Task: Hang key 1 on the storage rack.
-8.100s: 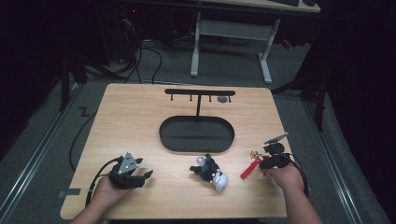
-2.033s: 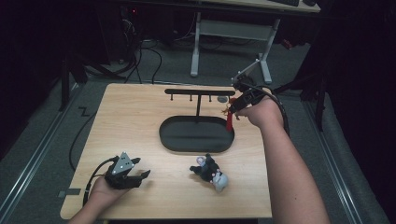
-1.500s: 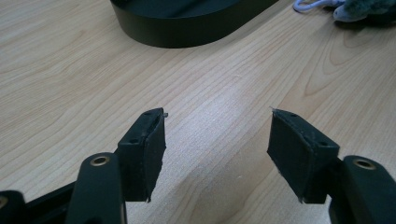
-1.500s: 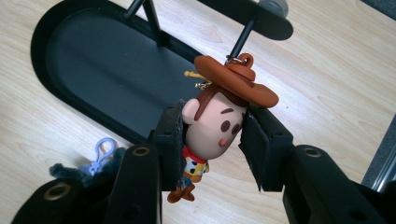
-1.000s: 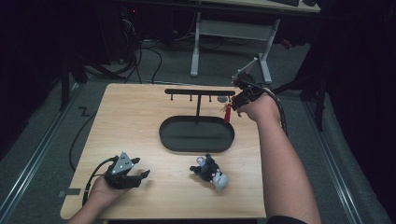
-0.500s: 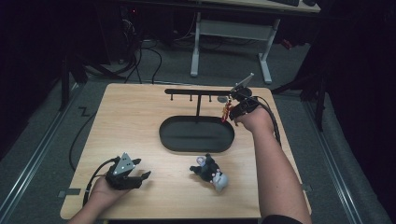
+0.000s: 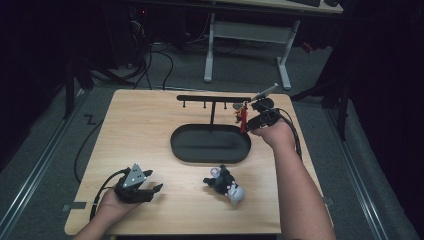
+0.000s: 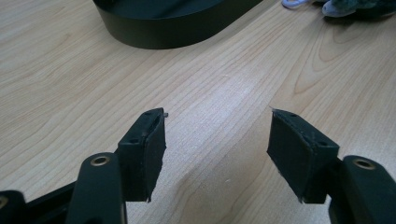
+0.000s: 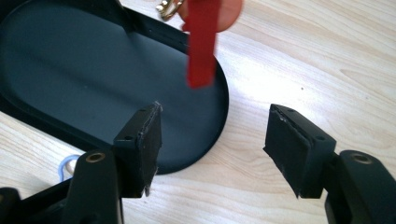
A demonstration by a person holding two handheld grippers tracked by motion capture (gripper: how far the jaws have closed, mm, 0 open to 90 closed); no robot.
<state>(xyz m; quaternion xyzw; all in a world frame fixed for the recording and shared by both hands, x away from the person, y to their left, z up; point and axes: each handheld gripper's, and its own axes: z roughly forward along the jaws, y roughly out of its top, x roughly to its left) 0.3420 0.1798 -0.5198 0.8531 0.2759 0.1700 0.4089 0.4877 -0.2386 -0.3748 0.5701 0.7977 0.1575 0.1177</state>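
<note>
Lighting, high view: we find the counter evenly lit from above, the room around it near black, and soft shadows under the hands. Gripper views: bright and warm, with a pale glare patch on the wood beside the black tray. The red tag and near jaws appear slightly soft.

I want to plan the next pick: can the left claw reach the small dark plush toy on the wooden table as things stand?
Probably yes: the left claw rests open on the wooden table, and only bare wood lies between it and the small dark plush toy.
</note>
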